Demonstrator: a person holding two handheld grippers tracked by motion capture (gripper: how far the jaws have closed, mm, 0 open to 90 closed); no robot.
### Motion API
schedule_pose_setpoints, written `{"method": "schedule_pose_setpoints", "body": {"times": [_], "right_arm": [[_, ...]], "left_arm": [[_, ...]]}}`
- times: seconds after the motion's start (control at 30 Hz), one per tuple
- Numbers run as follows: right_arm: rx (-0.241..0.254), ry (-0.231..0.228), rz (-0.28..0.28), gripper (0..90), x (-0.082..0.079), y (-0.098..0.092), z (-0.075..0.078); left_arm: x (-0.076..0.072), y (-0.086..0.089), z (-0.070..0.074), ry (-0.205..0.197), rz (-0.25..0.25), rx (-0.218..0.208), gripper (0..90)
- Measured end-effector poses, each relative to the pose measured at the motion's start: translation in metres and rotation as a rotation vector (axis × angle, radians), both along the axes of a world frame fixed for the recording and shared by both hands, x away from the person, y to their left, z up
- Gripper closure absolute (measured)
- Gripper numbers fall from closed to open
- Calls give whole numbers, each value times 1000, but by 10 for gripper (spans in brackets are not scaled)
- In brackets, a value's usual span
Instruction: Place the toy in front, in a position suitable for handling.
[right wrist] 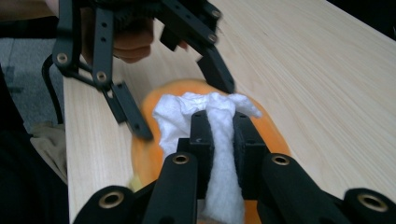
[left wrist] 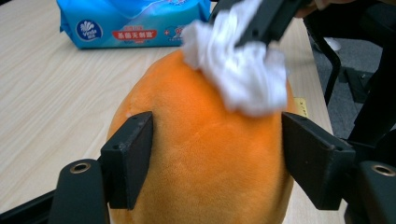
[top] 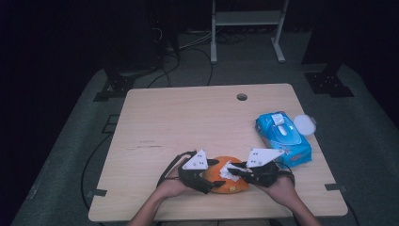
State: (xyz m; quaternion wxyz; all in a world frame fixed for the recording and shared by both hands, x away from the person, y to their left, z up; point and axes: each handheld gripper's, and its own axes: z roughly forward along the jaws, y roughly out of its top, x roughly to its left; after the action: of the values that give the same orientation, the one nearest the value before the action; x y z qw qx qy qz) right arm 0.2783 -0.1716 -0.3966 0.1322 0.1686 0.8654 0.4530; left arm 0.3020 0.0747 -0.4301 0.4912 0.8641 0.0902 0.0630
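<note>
An orange plush toy (top: 235, 187) lies near the table's front edge. My left gripper (top: 214, 173) is shut on it. In the left gripper view both black jaws press into the sides of the orange plush toy (left wrist: 201, 158). My right gripper (top: 231, 170) is shut on a bunched white wipe (top: 227, 168) and holds it against the top of the toy. The right gripper view has that gripper (right wrist: 220, 126) pinching the wipe (right wrist: 177, 112) over the orange plush toy (right wrist: 268, 135), with the left gripper's fingers (right wrist: 128, 109) either side. The wipe (left wrist: 243, 74) covers part of the toy's top.
A blue pack of wet wipes (top: 283, 136) lies at the right of the wooden table (top: 188, 122), a round white lid (top: 303, 125) beside it. A cable hole (top: 242, 97) sits near the far edge. The pack (left wrist: 135, 21) lies just beyond the toy.
</note>
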Motion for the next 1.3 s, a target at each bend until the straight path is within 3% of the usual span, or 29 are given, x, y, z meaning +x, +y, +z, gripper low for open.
{"method": "schedule_pose_setpoints", "body": {"times": [0.13, 0.23, 0.3, 0.33, 0.37, 0.5, 0.53, 0.6, 0.63, 0.67, 0.73, 0.8, 0.87, 0.9, 0.97, 1.0, 1.1, 1.13, 1.2, 1.23, 1.3], "right_arm": [[32, 43, -41, 804, 5, -20, -4], [19, 50, -67, 804, 8, -31, -5], [23, 57, -70, 804, 8, -33, -5], [35, 64, -70, 804, 9, -34, -6], [55, 72, -58, 804, 9, -31, -7], [74, 68, -6, 802, 7, -22, -5], [69, 60, -6, 801, 6, -22, -5], [78, 66, -5, 801, 7, -24, -4], [75, 77, -17, 802, 9, -28, -6], [75, 77, -17, 802, 9, -28, -6], [79, 95, -33, 802, 11, -33, -10], [79, 83, -20, 802, 8, -31, -8], [83, 83, -9, 802, 6, -29, -7], [79, 72, 26, 802, 2, -21, -5], [70, 59, 23, 802, 2, -19, -5], [78, 66, -11, 803, 6, -20, -6], [83, 74, -58, 803, 13, -26, -9], [74, 90, -103, 803, 20, -32, -14], [73, 104, -112, 803, 22, -34, -16], [93, 136, -114, 803, 24, -39, -21], [97, 140, -112, 803, 24, -40, -21]], "left_arm": [[6, 6, -3, 30, 16, -15, 293], [7, 8, -3, 42, 22, -19, 287], [7, 8, -1, 55, 24, -39, 194], [7, 5, 1, 64, 28, -58, 194], [7, 2, 3, 78, 37, -65, 96], [7, -3, 2, 55, 50, -40, 190], [9, 1, 1, 62, 61, -46, 273], [11, 7, 0, 79, 85, -58, 297], [16, 14, -2, 116, 107, -77, 325], [16, 14, -2, 116, 107, -77, 330], [22, 21, -4, 154, 136, -101, 336], [27, 25, -6, 182, 168, -119, 335], [27, 25, -6, 187, 181, -123, 335], [27, 25, -6, 186, 189, -125, 330], [27, 25, -6, 183, 191, -125, 324], [27, 24, -6, 180, 195, -127, 318], [23, 22, -5, 167, 179, -123, 311], [19, 19, -4, 162, 128, -108, 293], [16, 17, -2, 152, 101, -97, 283], [15, 16, 0, 142, 82, -85, 242], [15, 17, 3, 147, 45, -82, 216]]}}
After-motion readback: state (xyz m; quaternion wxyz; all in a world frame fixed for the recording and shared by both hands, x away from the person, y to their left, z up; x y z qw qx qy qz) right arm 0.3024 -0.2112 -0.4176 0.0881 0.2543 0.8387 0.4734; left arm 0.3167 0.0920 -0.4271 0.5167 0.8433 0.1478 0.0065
